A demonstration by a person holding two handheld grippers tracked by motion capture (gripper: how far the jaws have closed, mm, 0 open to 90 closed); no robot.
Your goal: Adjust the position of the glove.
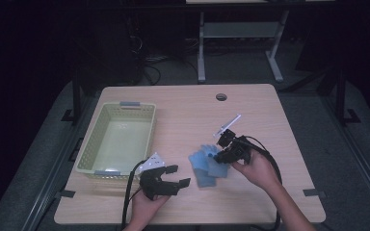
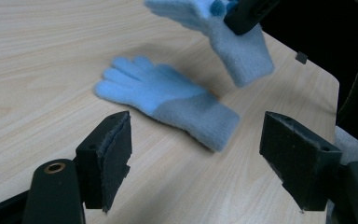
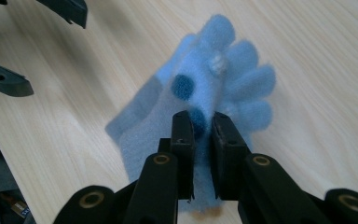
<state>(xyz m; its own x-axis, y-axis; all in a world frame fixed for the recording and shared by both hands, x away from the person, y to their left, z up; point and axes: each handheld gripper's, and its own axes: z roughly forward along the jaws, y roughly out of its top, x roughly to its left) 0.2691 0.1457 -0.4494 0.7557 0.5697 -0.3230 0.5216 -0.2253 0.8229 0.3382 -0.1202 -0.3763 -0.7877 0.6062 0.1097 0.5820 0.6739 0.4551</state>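
Currently my right claw (image 3: 200, 135) pinches one blue glove (image 3: 205, 84) aloft for binning; left claw (image 2: 196, 158) gapes, awaiting its mate (image 2: 168, 100).

**Three cameras over one pair of gloves**

The high view looks forward and down from above the person's side, taking in the whole tabletop (image 1: 250, 202). Each gripper view rides low and close, looking along its own jaws. All three share the blue gloves: the lifted glove (image 3: 205, 93) and the lying glove (image 2: 168, 102).
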